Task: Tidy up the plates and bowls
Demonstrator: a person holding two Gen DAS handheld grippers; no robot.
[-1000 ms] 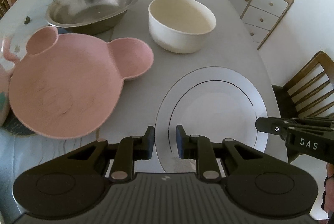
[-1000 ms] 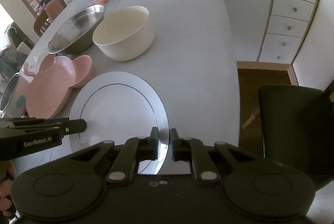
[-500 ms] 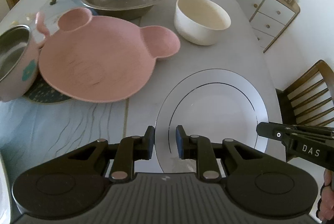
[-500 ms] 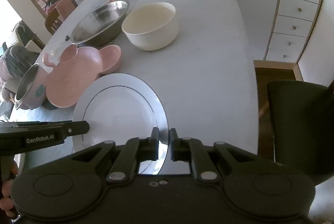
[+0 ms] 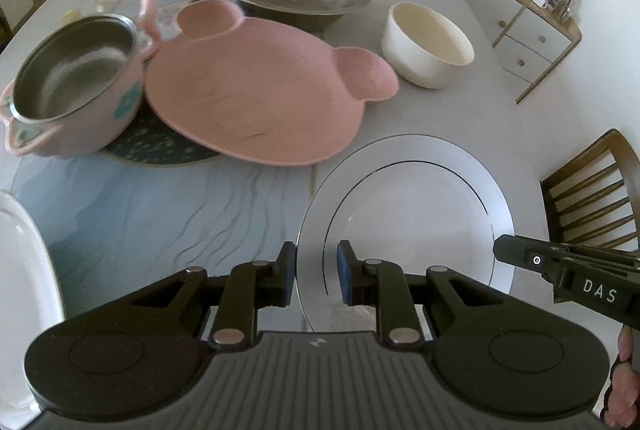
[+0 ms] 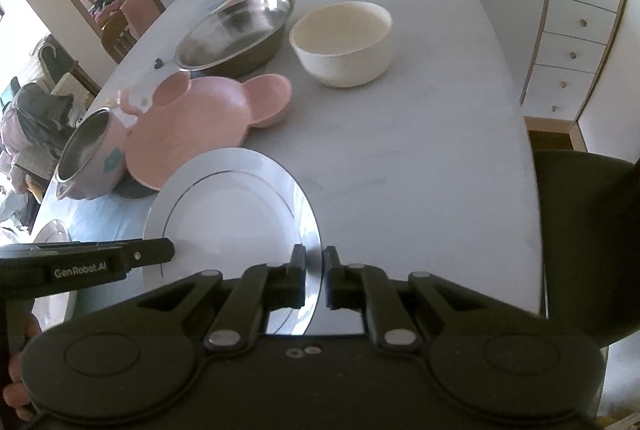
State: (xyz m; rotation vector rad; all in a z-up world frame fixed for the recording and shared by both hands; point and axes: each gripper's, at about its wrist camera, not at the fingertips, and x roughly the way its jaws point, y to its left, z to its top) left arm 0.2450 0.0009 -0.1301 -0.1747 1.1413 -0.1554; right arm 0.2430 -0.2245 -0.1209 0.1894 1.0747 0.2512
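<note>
Since the white plate (image 5: 416,213) is wide, I pinch opposite rims with my left gripper (image 5: 316,276) and right gripper (image 6: 314,278), lower centre, keeping it level.

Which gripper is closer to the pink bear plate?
Left. The left gripper holds the white plate's rim on the side facing the pink bear plate. The right gripper holds the opposite rim, with the white plate between it and the pink one.
</note>
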